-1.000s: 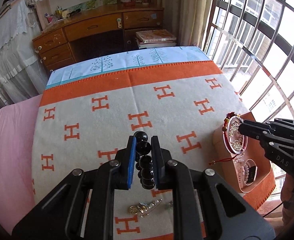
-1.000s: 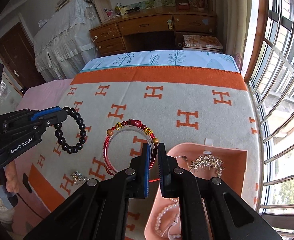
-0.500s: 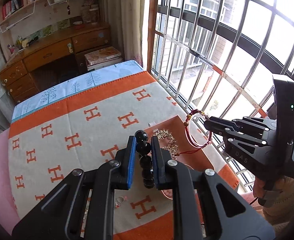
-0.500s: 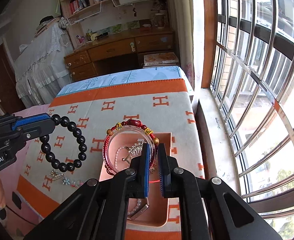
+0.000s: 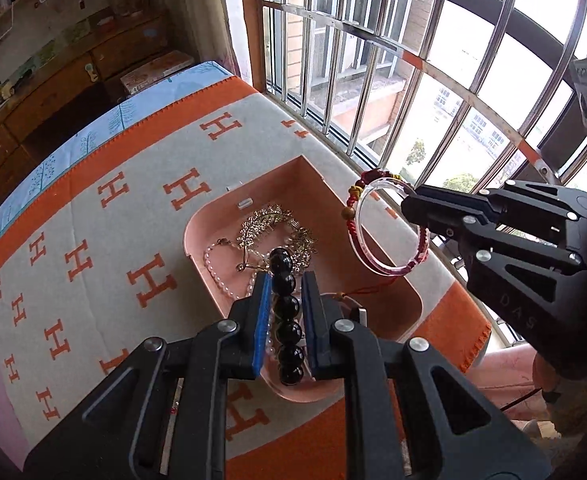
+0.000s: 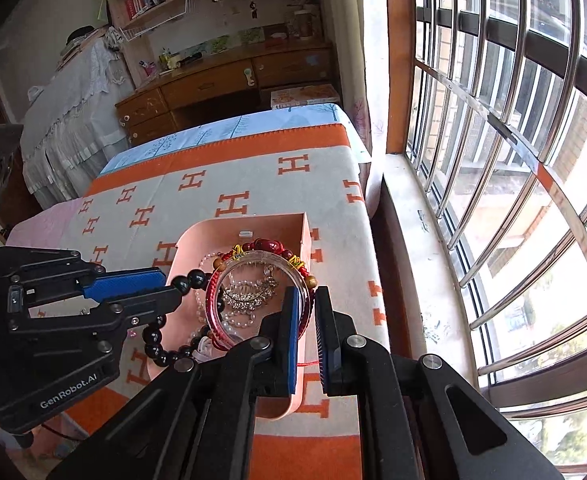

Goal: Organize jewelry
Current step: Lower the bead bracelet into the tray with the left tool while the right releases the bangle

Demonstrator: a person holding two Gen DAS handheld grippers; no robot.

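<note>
One H-patterned blanket [image 5: 93, 240] beside barred window [image 5: 413, 80]

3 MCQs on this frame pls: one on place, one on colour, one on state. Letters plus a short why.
1. Where is the pink tray?
A. on the H-patterned blanket, near the window
B. on the wooden desk
C. on the windowsill

2. What colour are the beads of the bracelet in the left claw?
A. white
B. black
C. green

3. What state is the right claw in?
A. open, empty
B. shut on the red-cord bangle
C. shut on a pearl string

Key: 1 A, the tray sits on the blanket by the window bars. 2 B, glossy black beads run between the blue pads. 3 B, the pads pinch the bangle's rim above the tray.
</note>
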